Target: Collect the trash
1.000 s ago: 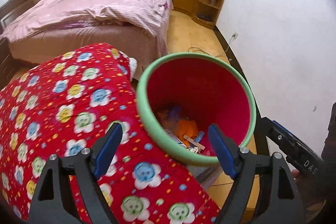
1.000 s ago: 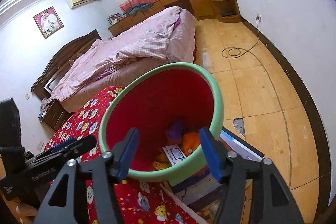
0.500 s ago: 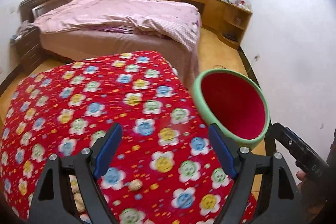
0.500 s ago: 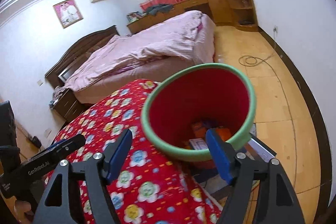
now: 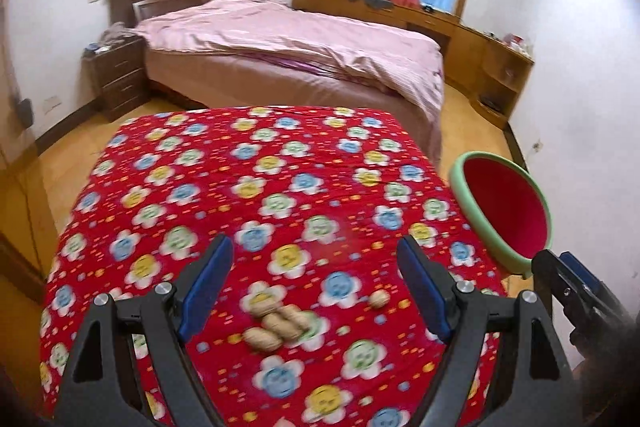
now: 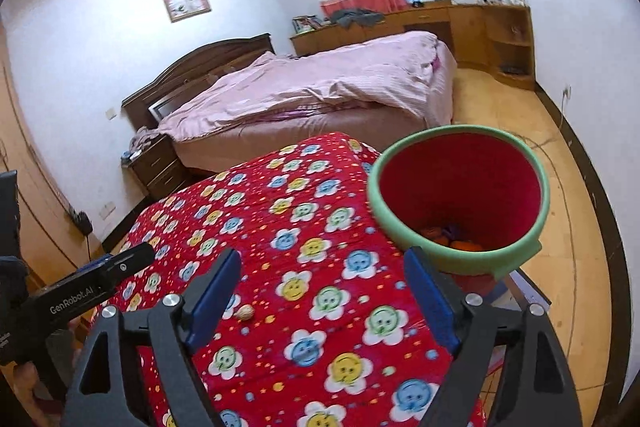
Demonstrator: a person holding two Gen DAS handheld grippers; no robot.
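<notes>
Several peanut shells (image 5: 276, 327) lie in a small heap on the red flowered tablecloth (image 5: 260, 187), with one round shell (image 5: 379, 299) apart to the right; that single shell (image 6: 245, 313) also shows in the right wrist view. My left gripper (image 5: 314, 283) hovers open above the heap, nothing between its fingers. My right gripper (image 6: 322, 297) is opening over the cloth (image 6: 280, 211), empty. The red bin with a green rim (image 6: 460, 195) stands off the table's right edge, with orange and purple trash at its bottom. In the left wrist view the bin (image 5: 504, 211) is at the right.
A bed with a pink cover (image 5: 304, 43) stands beyond the table, a dark nightstand (image 5: 116, 75) to its left. Wooden cabinets (image 5: 472, 43) line the far wall. A cable (image 6: 560, 163) lies on the wooden floor by the right wall.
Both grippers have drawn back from over the bin to above the table. The bin has slid to the right in both views, the peanut shells have come into sight, and the right gripper's jaws have spread wider.
</notes>
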